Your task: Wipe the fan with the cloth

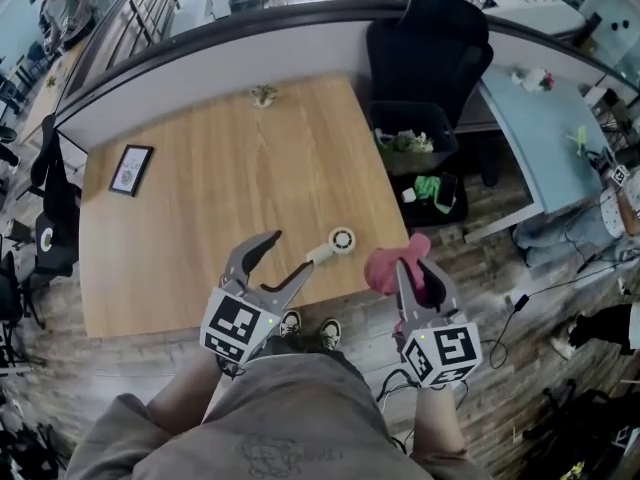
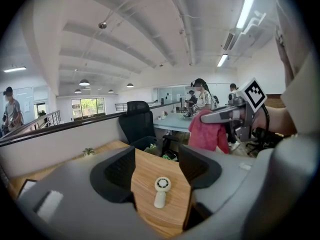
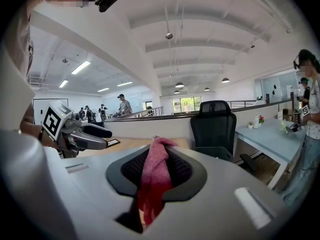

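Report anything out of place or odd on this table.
Nothing damaged or spilled. The fan lies flat near the front right corner of the table; the pink cloth is bunched in the shut right claw; left claw open.

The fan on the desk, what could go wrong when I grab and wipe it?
The fan lies loose near the front edge of the table, so the open left gripper could nudge it off. Its slim handle may twist in the jaws. The cloth bunched in the right gripper could drag the fan if it isn't held firmly.
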